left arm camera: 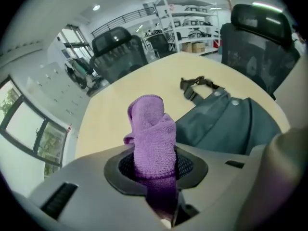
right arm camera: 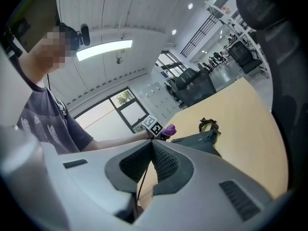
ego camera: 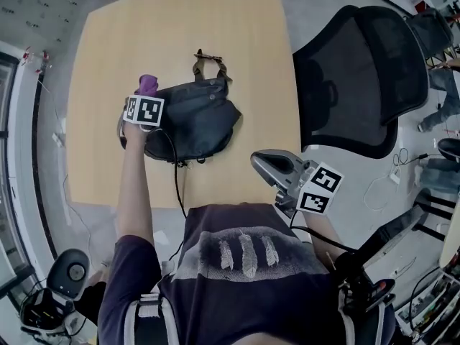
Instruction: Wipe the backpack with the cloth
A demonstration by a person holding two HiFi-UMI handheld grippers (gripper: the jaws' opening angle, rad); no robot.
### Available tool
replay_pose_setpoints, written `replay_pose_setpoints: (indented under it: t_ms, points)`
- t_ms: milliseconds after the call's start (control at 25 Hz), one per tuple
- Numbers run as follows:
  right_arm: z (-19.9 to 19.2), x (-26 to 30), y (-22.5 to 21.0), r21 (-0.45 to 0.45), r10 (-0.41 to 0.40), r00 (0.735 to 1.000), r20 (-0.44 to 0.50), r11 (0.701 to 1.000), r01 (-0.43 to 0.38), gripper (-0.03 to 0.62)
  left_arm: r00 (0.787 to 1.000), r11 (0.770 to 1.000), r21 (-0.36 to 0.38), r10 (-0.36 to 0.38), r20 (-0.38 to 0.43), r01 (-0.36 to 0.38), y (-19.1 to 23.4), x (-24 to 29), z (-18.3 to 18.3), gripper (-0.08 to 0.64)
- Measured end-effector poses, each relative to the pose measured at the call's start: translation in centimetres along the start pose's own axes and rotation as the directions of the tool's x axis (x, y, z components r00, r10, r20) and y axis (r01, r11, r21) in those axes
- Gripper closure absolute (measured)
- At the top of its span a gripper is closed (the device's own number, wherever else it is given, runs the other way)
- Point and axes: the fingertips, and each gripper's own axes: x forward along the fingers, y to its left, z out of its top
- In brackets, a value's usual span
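the left gripper (ego camera: 146, 95) pinches one purple cloth (ego camera: 148, 84) between its two jaws, which are pressed onto the fabric; in the left gripper view the left gripper (left arm camera: 156, 177) has the cloth (left arm camera: 151, 134) standing up out of its pads as a bunched roll. it sits at the left edge of the single backpack (ego camera: 194, 121), with the cloth just beside the bag's upper left corner; whether the fabric touches the bag cannot be told. the backpack is dark blue-grey and lies flat near the middle of one light wooden table (ego camera: 180, 27), its one olive carry handle (ego camera: 208, 63) pointing to the far side. in the left gripper view the backpack (left arm camera: 226, 124) lies just right of the cloth. one black cable (ego camera: 175, 171) runs from the left gripper back over the bag's near left edge toward the person. the right gripper (ego camera: 266, 162) is at the table's near right corner, well apart from the backpack, and its own view shows the right gripper (right arm camera: 151, 153) with both jaws brought together at the tips and nothing between them; past them lie the backpack (right arm camera: 197, 141) and the cloth (right arm camera: 168, 129). one black mesh office chair (ego camera: 366, 77) stands just beside the table's right edge. the person wears a dark t-shirt (ego camera: 244, 279), left forearm (ego camera: 135, 192) stretched over the table.
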Motion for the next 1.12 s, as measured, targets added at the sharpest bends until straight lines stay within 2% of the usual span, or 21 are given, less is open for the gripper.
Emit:
replay_pose_setpoints:
  t_ms: [160, 320, 400, 560, 760, 880, 960, 1120]
  points:
    - [-0.3, 1.7, 0.6, -0.015, -0.059, 0.998, -0.015, 0.998, 0.059, 0.589, 0.996, 0.999, 0.01, -0.035, -0.084, 0.036, 2.3, 4.8, -2.7, 0.44]
    - [0.0, 3.0, 1.2, 0.014, -0.05, 0.999, -0.004, 0.999, 0.051, 0.589, 0.995, 0.998, 0.049, -0.04, -0.096, 0.045, 1.5, 5.5, -4.0, 0.441]
    - [0.0, 2.9, 1.2, 0.015, -0.077, 0.997, 0.003, 0.997, 0.077, 0.589, 0.996, 0.995, 0.094, -0.038, -0.076, 0.045, 0.1, 5.4, -3.2, 0.441]
    - [-0.1, 2.4, 1.5, 0.016, -0.109, 0.994, 0.029, 0.994, 0.108, 0.589, 0.992, 0.982, 0.149, -0.109, -0.057, 0.116, -3.6, 5.7, -1.2, 0.442]
    - [-0.2, 0.1, 1.1, 0.04, -0.124, 0.99, 0.064, 0.992, 0.121, 0.589, 0.993, 0.966, 0.231, -0.103, -0.063, 0.115, -6.8, 4.9, 0.5, 0.442]
    - [-0.6, -2.0, 0.5, 0.051, -0.149, 0.985, 0.084, 0.988, 0.145, 0.589, 0.991, 0.941, 0.312, -0.123, -0.049, 0.132, -10.5, 5.0, 2.3, 0.442]
    - [-0.4, -3.1, -0.2, 0.064, -0.137, 0.986, 0.093, 0.989, 0.131, 0.589, 0.993, 0.922, 0.371, -0.099, -0.059, 0.114, -12.3, 4.2, 3.4, 0.442]
    - [0.2, -4.6, -1.9, 0.09, -0.111, 0.987, 0.12, 0.991, 0.101, 0.589, 0.996, 0.846, 0.526, -0.071, -0.051, 0.087, -16.2, 3.5, 6.6, 0.442]
